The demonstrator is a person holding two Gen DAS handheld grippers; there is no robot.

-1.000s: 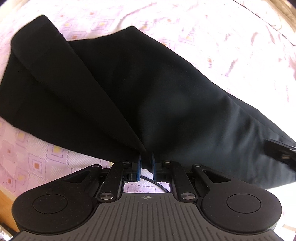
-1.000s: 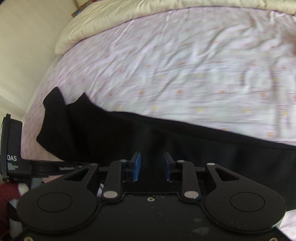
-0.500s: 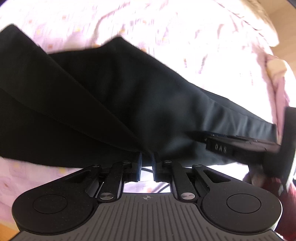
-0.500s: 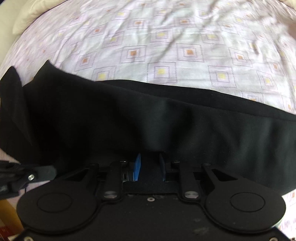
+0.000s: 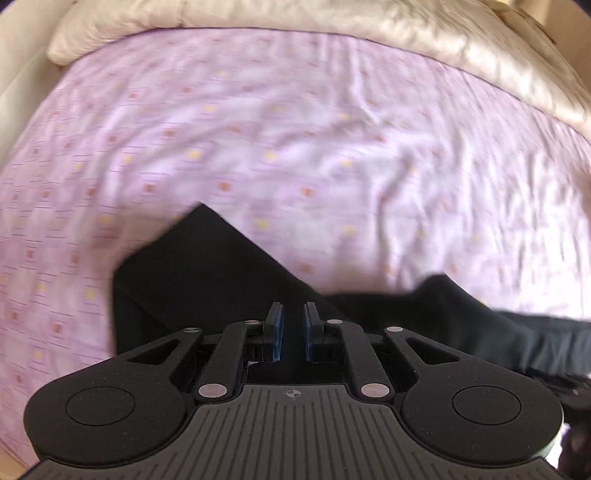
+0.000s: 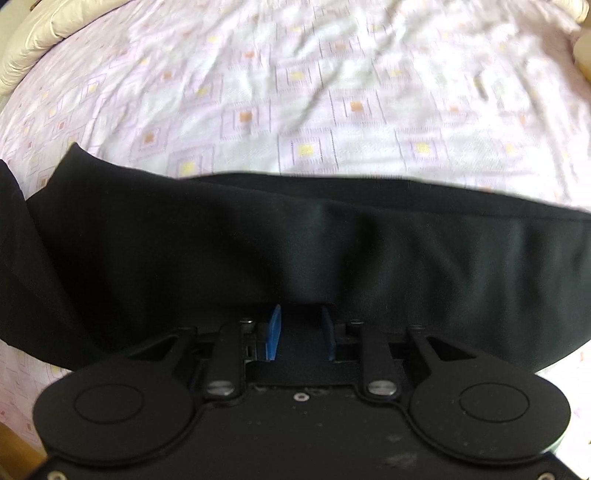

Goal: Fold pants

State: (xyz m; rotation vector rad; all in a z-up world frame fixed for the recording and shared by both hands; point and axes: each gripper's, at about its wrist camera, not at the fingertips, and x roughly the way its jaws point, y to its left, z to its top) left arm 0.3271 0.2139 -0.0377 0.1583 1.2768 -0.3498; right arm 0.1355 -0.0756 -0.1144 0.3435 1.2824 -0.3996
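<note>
The black pants lie on a pink patterned bed sheet. In the left wrist view a squared end of the pants sticks out to the left, and another part trails off to the right. My left gripper is shut on a fold of this fabric, lifted off the bed. In the right wrist view the pants stretch as a wide band across the frame. My right gripper points down into them. Its jaws are opening; black cloth lies between the blue pads and covers the fingertips.
A cream quilt is bunched along the far edge of the bed. It also shows at the top left of the right wrist view as a quilt edge. The bare sheet spreads beyond the pants. A wooden bed edge is at the bottom left.
My left gripper has risen and swung across with the fabric still pinched, so more bare sheet now shows. My right gripper dropped onto the pants; its pads narrowed, then spread apart again.
</note>
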